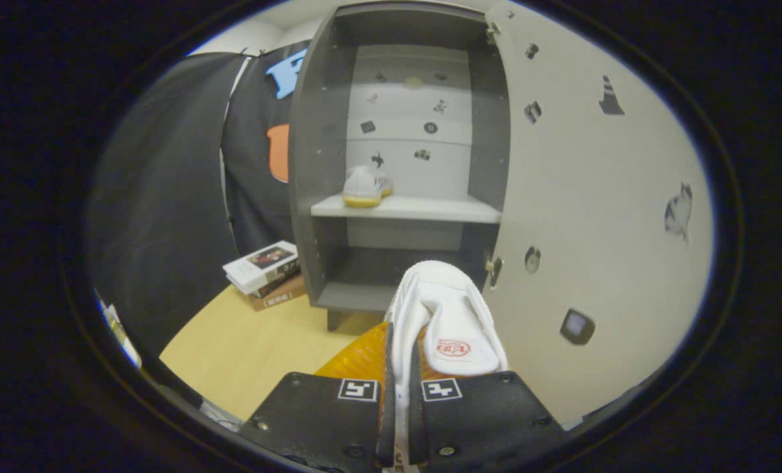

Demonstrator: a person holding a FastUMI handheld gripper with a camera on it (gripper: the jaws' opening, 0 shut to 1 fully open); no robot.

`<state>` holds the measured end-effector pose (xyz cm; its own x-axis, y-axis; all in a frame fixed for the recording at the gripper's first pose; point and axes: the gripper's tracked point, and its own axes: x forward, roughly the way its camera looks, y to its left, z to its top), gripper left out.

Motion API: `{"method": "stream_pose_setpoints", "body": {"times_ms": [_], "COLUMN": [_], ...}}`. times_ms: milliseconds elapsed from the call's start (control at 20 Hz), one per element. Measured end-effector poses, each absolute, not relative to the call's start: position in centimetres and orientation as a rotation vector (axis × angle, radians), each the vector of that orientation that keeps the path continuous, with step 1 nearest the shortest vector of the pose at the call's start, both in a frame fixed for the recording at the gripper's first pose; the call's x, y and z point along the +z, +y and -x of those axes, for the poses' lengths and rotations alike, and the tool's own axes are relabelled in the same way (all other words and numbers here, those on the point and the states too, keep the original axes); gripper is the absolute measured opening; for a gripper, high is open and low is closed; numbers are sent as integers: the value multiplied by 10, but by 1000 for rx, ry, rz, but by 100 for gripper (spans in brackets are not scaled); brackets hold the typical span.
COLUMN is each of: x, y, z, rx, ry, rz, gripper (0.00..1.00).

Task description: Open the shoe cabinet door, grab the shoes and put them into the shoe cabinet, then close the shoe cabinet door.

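Door (601,217) of the shoe cabinet (312,164) stands open; one white sneaker (364,186) sits on the middle shelf (430,209) beyond the fingers. We judge the task half done: our gripper (400,394), nearly closed, pinches the second sneaker (453,315); placing it and shutting remain.

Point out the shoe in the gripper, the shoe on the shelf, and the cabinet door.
Held shoe (459,328): gripper view, on its tongue; gripper (398,420) pinches its side wall.
Shelf shoe (363,187): gripper view, on its heel.
Cabinet door (594,197): gripper view, on its inner face, swung open.
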<state>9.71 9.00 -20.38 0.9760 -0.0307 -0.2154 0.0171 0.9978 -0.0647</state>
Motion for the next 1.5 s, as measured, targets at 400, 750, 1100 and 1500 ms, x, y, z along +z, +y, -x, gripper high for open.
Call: {"method": "stream_pose_setpoints", "body": {"times_ms": [400,750,1100,1500], "x": [-85,-39,-37,-64], "y": [86,83,81,69], "z": [-173,-270,-361,-422], "rx": [-32,-30,-21,-18], "ry": [53,22,68,141], "rz": [105,138,132,94], "gripper": [11,11,11,11]}}
